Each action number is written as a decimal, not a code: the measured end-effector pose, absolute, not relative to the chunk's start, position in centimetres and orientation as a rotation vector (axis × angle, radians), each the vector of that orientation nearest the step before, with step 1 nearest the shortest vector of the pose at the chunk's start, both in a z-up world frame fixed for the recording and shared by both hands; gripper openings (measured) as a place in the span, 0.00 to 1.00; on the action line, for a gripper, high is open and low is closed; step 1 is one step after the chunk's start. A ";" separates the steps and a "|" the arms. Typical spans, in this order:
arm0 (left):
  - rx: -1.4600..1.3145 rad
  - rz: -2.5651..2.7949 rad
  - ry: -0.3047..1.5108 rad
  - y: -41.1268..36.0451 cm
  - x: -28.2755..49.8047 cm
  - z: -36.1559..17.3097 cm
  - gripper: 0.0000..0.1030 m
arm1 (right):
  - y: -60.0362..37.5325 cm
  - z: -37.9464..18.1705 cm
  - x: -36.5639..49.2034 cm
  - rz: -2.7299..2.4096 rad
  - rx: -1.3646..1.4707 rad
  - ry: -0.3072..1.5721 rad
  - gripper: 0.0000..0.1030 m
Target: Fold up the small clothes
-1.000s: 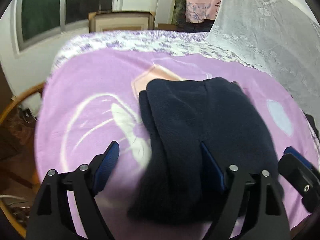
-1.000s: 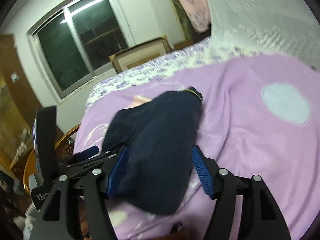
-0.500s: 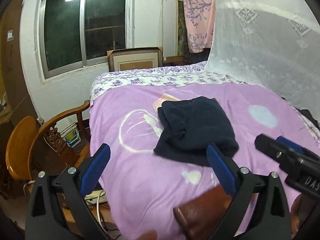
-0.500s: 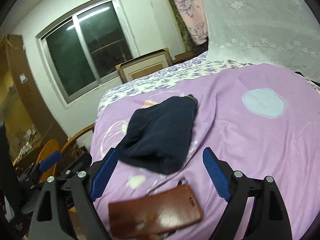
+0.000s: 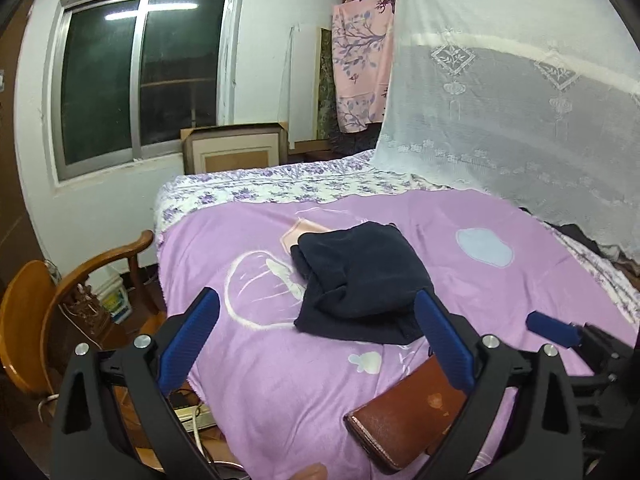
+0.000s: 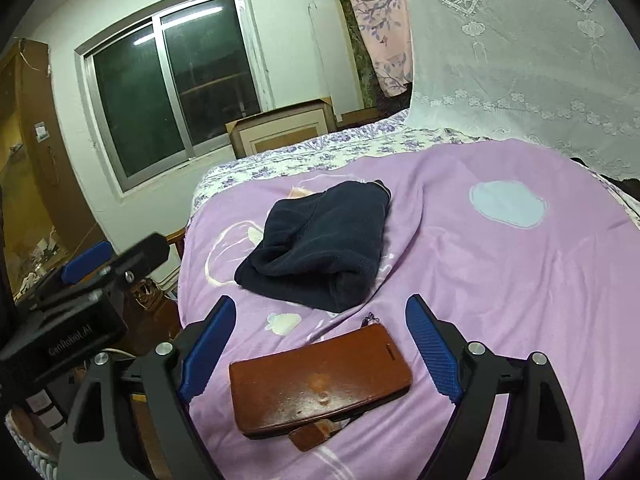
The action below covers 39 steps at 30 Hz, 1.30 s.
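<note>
Both grippers, left gripper (image 5: 316, 342) and right gripper (image 6: 320, 350), are drawn back wide open and empty, so the folded dark garment (image 6: 320, 244) is left released mid-blanket (image 6: 500, 280).

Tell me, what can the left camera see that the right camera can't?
Only the left view shows the wooden chair beside the bed. Only the right view shows the brown cupboard by the window and the whole wallet; the left view catches just part of it. Both show the folded navy garment on the purple blanket, the window, and both grippers, left and right, open and empty.
</note>
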<state>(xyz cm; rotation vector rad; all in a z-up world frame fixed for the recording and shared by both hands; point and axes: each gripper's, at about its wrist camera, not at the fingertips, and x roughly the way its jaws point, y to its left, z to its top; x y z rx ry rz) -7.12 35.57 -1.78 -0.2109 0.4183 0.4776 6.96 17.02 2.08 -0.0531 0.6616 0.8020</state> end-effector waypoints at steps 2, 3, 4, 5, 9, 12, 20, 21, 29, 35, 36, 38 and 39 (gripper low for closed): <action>-0.204 0.480 0.417 35.7 -7.2 -1.7 0.93 | 17.5 2.3 6.7 0.786 -0.050 0.657 0.85; -0.203 0.482 0.411 35.8 -7.2 -1.6 0.93 | 17.7 2.4 6.6 0.781 -0.050 0.656 0.85; -0.205 0.481 0.408 36.0 -7.3 -1.5 0.93 | 18.0 2.4 6.5 0.778 -0.047 0.655 0.85; -0.210 0.481 0.407 36.2 -7.3 -1.5 0.93 | 18.2 2.4 6.5 0.774 -0.045 0.656 0.85; -0.235 0.524 0.411 37.0 -7.5 -1.4 0.93 | 19.0 2.3 6.5 0.760 -0.033 0.663 0.85; -0.217 0.544 0.429 37.0 -7.1 -1.7 0.93 | 19.1 2.0 6.1 0.779 -0.058 0.652 0.85; -0.193 0.543 0.450 36.5 -6.4 -2.5 0.93 | 18.5 1.5 6.4 0.754 -0.085 0.647 0.86; -0.191 0.542 0.450 36.4 -6.3 -2.5 0.93 | 18.5 1.5 6.4 0.756 -0.086 0.647 0.86; -0.191 0.531 0.451 35.9 -6.1 -2.4 0.94 | 18.4 1.6 6.2 0.754 -0.101 0.641 0.86; -0.200 0.517 0.454 35.7 -5.9 -2.6 0.94 | 18.3 1.6 6.3 0.749 -0.106 0.641 0.86; -0.204 0.515 0.456 35.7 -5.9 -2.6 0.94 | 18.2 1.5 6.4 0.747 -0.108 0.641 0.86; -0.206 0.515 0.458 35.7 -5.9 -2.7 0.94 | 18.2 1.5 6.5 0.746 -0.110 0.643 0.86; -0.207 0.515 0.459 35.7 -5.9 -2.8 0.94 | 18.2 1.4 6.5 0.746 -0.110 0.645 0.86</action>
